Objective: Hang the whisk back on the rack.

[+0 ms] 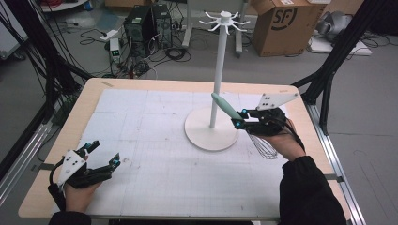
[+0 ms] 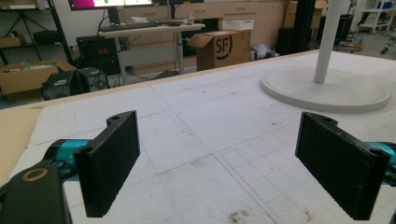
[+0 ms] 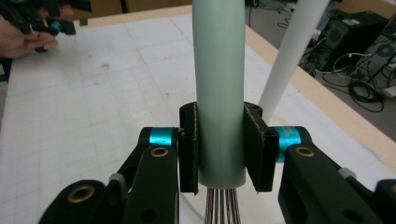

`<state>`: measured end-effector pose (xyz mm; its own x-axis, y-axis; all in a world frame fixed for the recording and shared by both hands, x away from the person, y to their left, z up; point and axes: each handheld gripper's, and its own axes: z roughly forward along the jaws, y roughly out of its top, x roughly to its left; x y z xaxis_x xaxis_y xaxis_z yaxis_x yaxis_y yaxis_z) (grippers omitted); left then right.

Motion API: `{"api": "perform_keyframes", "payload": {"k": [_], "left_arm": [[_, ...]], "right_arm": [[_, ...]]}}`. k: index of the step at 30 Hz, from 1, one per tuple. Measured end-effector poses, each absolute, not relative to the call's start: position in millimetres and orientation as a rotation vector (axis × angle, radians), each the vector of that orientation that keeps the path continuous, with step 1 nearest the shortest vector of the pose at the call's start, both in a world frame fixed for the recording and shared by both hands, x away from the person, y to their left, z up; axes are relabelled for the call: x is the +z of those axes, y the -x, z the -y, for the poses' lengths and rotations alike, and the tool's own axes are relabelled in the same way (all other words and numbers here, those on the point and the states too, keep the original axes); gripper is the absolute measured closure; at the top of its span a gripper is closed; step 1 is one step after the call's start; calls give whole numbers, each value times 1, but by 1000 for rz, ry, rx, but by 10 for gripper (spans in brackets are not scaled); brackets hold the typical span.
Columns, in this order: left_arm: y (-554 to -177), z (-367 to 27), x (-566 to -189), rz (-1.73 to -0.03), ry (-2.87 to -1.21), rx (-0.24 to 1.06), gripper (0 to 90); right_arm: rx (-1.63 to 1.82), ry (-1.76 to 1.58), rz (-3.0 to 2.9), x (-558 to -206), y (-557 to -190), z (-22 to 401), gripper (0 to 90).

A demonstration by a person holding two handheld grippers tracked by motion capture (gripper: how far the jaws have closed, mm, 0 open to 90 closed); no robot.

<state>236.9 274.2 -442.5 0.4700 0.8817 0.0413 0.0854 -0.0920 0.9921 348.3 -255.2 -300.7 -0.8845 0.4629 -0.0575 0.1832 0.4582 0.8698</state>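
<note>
A whisk with a pale green handle [image 1: 224, 106] and a wire head [image 1: 264, 146] is held above the table beside the white stand. My right gripper [image 1: 239, 119] is shut on the handle [image 3: 219, 84], which rises between both pads, the wires [image 3: 223, 205] hanging below. The stand has a round base [image 1: 210, 131], a tall pole [image 1: 219, 70] and hook arms at the top [image 1: 225, 21]. At the near left, my left gripper [image 1: 104, 153] rests open just above the mat, nothing between its jaws [image 2: 217, 158].
A white gridded mat [image 1: 155, 145] covers the wooden table [image 1: 42, 187]. Beyond the far edge lie computer cases [image 1: 145, 26], cables and a cardboard box [image 1: 281, 23]. Black frame legs [image 1: 333, 61] stand at the right.
</note>
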Motion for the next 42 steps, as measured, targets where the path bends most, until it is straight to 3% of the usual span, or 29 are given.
{"api": "perform_keyframes", "payload": {"k": [27, 42], "left_arm": [[-237, -274, -443, -880, -1533, 835, 144], [-239, -275, -443, -877, -1514, 822, 145]], "right_arm": [[1770, -670, -2101, -230, -356, 304, 694], [1781, -731, -2010, -214, -386, 307, 693]]}}
